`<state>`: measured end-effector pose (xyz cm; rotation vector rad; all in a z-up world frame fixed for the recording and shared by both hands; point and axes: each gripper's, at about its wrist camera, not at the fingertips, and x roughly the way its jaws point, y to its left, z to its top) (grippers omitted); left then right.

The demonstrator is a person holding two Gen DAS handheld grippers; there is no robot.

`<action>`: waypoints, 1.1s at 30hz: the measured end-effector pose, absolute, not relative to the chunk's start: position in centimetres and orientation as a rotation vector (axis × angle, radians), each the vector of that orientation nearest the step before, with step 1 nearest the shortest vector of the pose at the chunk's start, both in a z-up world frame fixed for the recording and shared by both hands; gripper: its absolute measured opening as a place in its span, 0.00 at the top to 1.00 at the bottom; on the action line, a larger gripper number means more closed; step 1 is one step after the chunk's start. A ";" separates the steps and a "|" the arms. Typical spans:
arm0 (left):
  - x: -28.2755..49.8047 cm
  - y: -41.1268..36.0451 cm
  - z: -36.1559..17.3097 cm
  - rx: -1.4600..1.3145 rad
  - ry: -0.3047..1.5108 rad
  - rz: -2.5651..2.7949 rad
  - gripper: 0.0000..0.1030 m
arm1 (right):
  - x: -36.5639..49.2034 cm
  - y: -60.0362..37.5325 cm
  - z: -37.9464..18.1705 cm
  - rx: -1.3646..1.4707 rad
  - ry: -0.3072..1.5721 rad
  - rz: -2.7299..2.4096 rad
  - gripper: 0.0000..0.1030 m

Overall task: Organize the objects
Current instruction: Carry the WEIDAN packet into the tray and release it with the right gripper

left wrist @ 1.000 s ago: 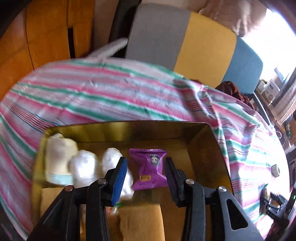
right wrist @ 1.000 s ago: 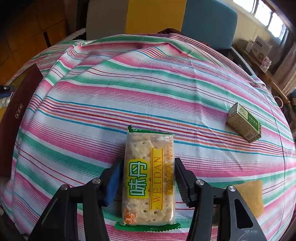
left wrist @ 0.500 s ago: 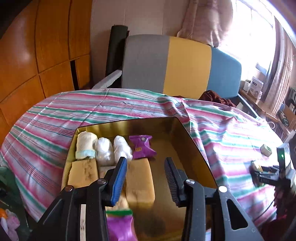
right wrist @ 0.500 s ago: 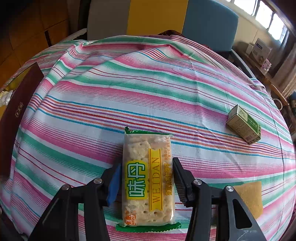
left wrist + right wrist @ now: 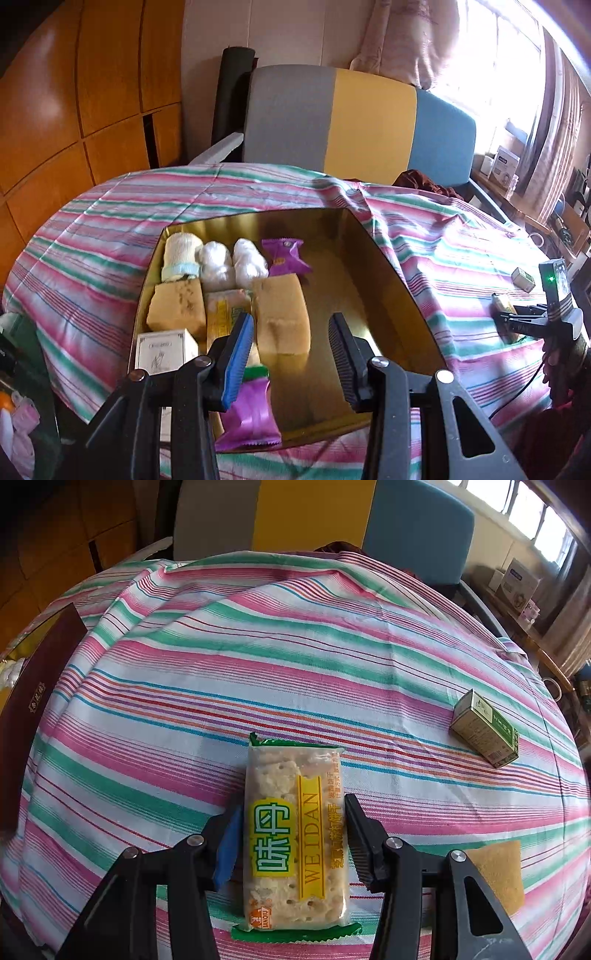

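Note:
A gold box (image 5: 384, 266) on the striped cloth holds rolled white towels (image 5: 216, 260), tan sponges (image 5: 282, 314), purple snack packets (image 5: 284, 254), a cracker pack and a white carton (image 5: 164, 349). My left gripper (image 5: 290, 356) is open and empty above the box's near end. In the right wrist view, my right gripper (image 5: 291, 843) is closed around a WEIDAN cracker packet (image 5: 293, 834) that lies on the cloth. The right gripper also shows in the left wrist view (image 5: 532, 319) at the far right.
A small green box (image 5: 484, 729) lies on the cloth to the right. A tan sponge (image 5: 498, 871) lies near the right gripper. The dark red box lid (image 5: 33, 701) stands at the left. A grey, yellow and blue sofa (image 5: 351, 122) is behind the table.
My left gripper has pulled back and up from the box, leaving the purple packet inside. My right gripper's fingers have closed in on the cracker packet.

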<state>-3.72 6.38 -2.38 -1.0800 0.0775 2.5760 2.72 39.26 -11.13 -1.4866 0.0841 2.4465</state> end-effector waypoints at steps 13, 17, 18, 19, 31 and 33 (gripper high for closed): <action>-2.8 4.2 -2.8 -1.084 0.076 2.585 0.59 | 2.6 39.1 -10.7 -1.485 0.183 2.361 0.53; -2.8 3.3 -3.0 -1.092 0.059 2.597 0.59 | 2.4 38.0 -9.9 -1.497 0.304 2.387 0.53; -2.8 3.0 -3.1 -1.096 0.052 2.600 0.59 | 2.2 37.2 -9.4 -1.494 0.306 2.409 0.53; -2.8 2.8 -3.1 -1.099 0.047 2.600 0.59 | 1.9 36.4 -8.7 -1.489 0.305 2.437 0.53; -3.4 0.6 -3.6 -1.123 -0.041 2.625 0.59 | -4.4 21.2 -0.8 -1.468 0.273 2.831 0.53; -3.6 -0.1 -3.5 -1.124 -0.063 2.634 0.59 | -5.7 18.8 -0.7 -1.494 0.265 2.860 0.53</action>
